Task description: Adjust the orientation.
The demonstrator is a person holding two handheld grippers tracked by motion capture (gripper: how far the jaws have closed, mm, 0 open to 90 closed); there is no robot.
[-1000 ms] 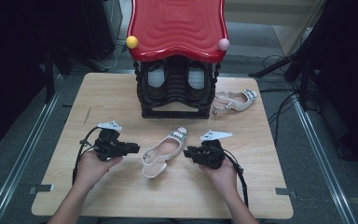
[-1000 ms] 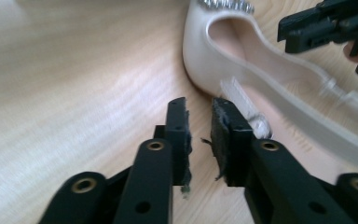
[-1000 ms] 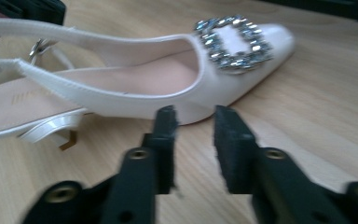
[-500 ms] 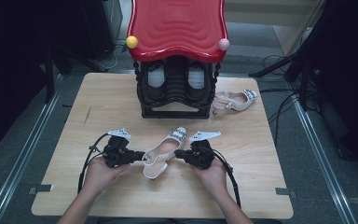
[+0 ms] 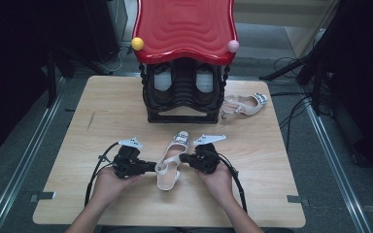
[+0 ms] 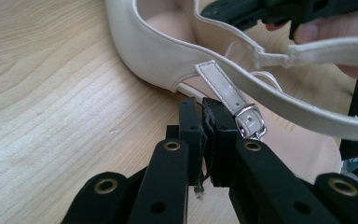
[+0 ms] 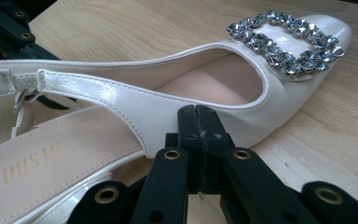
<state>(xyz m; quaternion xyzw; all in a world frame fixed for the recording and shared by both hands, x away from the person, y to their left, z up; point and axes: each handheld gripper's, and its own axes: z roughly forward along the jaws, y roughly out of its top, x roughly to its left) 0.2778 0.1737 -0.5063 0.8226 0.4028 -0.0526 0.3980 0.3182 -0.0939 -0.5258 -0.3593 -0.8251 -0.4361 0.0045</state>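
Note:
A white slingback shoe (image 5: 167, 178) with a crystal buckle (image 7: 284, 42) lies on the wooden table (image 5: 102, 111), toe pointing away from me. My left gripper (image 5: 151, 167) meets it from the left. Its jaws have just been closing and now stand shut with nothing between them (image 6: 208, 116), right beside the strap's small metal buckle (image 6: 249, 122). My right gripper (image 5: 183, 158) comes in from the right, shut and empty, its tips (image 7: 198, 116) against the shoe's side wall (image 7: 168, 112).
A black shoe rack (image 5: 184, 97) with a red wavy top (image 5: 184, 29) stands at the table's far middle. The second white shoe (image 5: 245, 104) lies to the right of it. Cables trail from both grippers toward the near edge.
Both hands have moved inward toward the shoe, left from the left and right from the right. Both pairs of jaws have closed. The shoe has stayed in place.

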